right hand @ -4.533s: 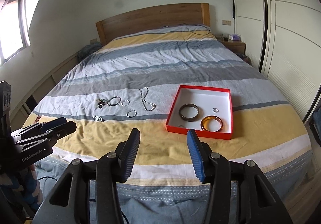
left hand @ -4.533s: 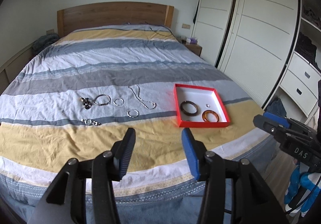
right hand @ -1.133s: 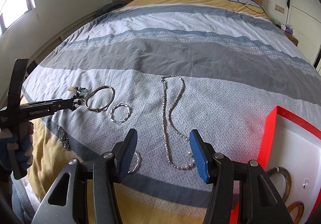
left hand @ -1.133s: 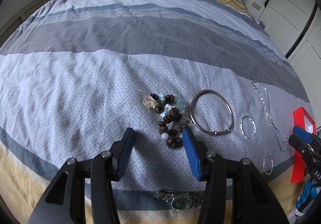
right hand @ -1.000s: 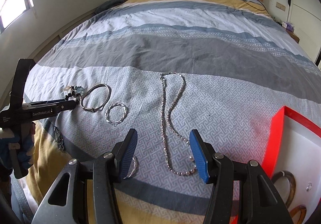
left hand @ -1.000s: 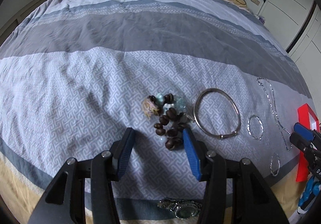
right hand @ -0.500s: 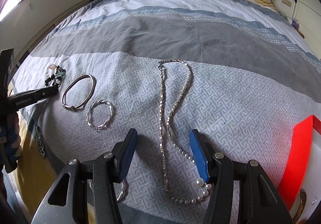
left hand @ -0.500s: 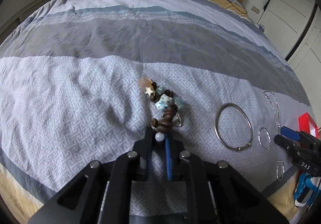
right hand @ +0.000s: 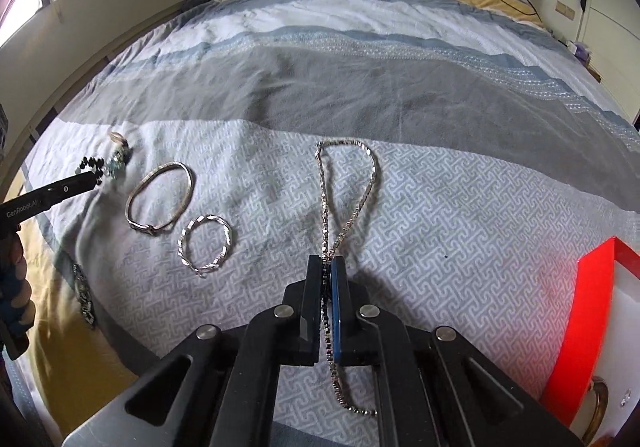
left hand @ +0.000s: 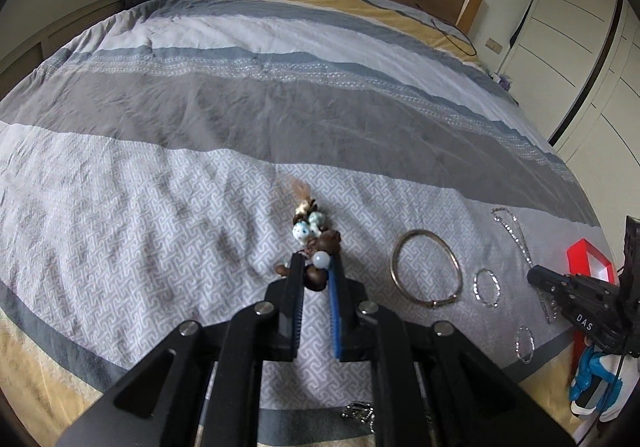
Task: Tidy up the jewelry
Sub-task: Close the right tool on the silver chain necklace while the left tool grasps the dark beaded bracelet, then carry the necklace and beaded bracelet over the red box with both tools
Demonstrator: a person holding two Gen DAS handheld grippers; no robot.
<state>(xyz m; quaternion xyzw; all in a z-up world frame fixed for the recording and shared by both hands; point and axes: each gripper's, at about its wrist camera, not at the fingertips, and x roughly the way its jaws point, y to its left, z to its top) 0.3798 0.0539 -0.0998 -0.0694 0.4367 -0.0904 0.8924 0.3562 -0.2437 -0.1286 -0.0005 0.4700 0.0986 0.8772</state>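
My left gripper (left hand: 315, 263) is shut on a beaded bracelet (left hand: 314, 237) of brown, white and pale blue beads, which hangs from the fingertips just above the bedspread. It also shows in the right wrist view (right hand: 105, 165). My right gripper (right hand: 328, 262) is shut on a silver chain necklace (right hand: 347, 183); its loop lies ahead on the spread and its tail trails back between the fingers. The red tray (right hand: 592, 311) with a white floor lies at the right.
A silver bangle (right hand: 160, 195), a twisted silver ring bracelet (right hand: 205, 242) and a watch (right hand: 82, 297) lie on the striped bedspread (right hand: 360, 87). A smaller silver ring (left hand: 525, 343) lies near the tray. A wooden headboard and white wardrobes stand behind.
My left gripper has lifted the beaded bracelet a little, so it hangs straighter. My right gripper moved forward and closed on the silver chain necklace.
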